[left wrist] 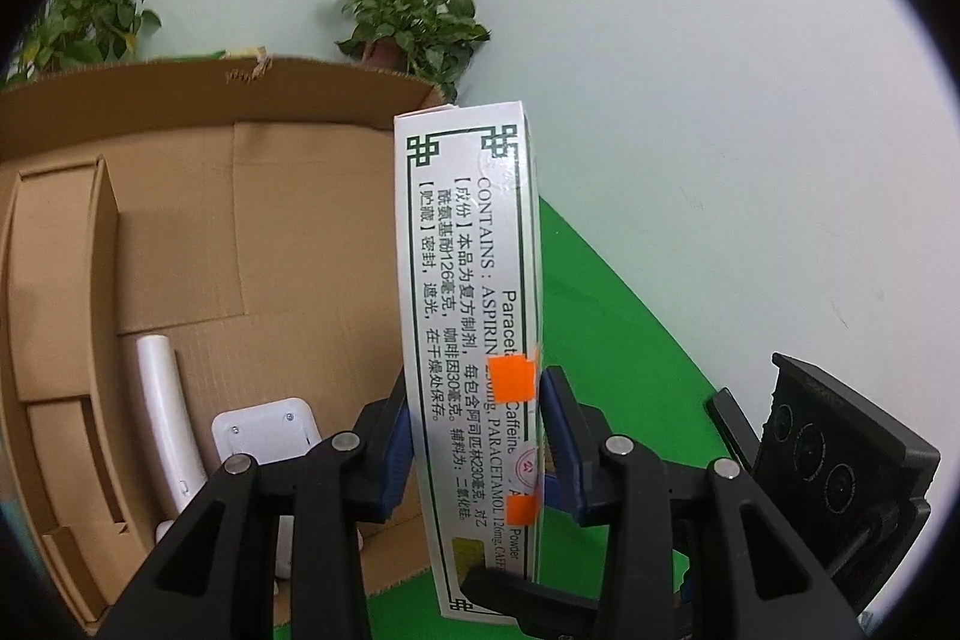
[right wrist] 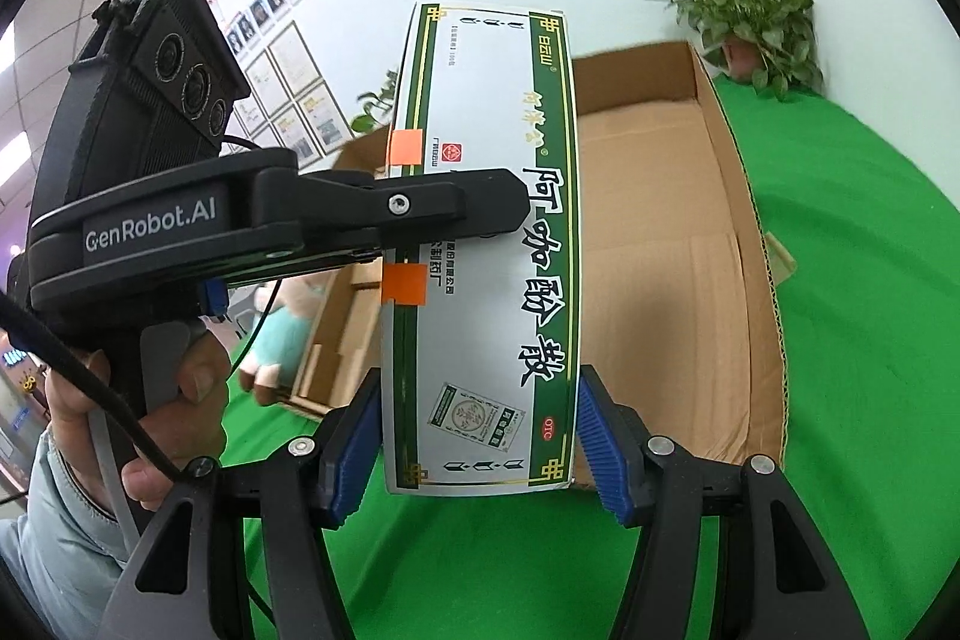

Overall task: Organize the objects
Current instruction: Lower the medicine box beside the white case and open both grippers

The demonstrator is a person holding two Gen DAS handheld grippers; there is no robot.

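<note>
While both grippers had the medicine box up in the air, the big cardboard carton (right wrist: 660, 196) sat right behind it on the green cloth (right wrist: 840, 280), open side up, with some white plastic parts (left wrist: 264, 430) already lying inside. The medicine box (right wrist: 480, 250) was standing on end, just in front of the carton's near edge and clear of the cloth.

The left gripper (left wrist: 474, 436) had its blue pads squeezed onto the narrow sides of the medicine box. The right gripper (right wrist: 480, 436) straddled the wider face low down; its pads looked tight on both edges, so I'd say gripping too.

My worry was that two clamps on one thin carton could fight each other. If one hand drifted off, the box would probably buckle or twist out. Its lower corner could also catch the carton wall going in, I reckon.
</note>
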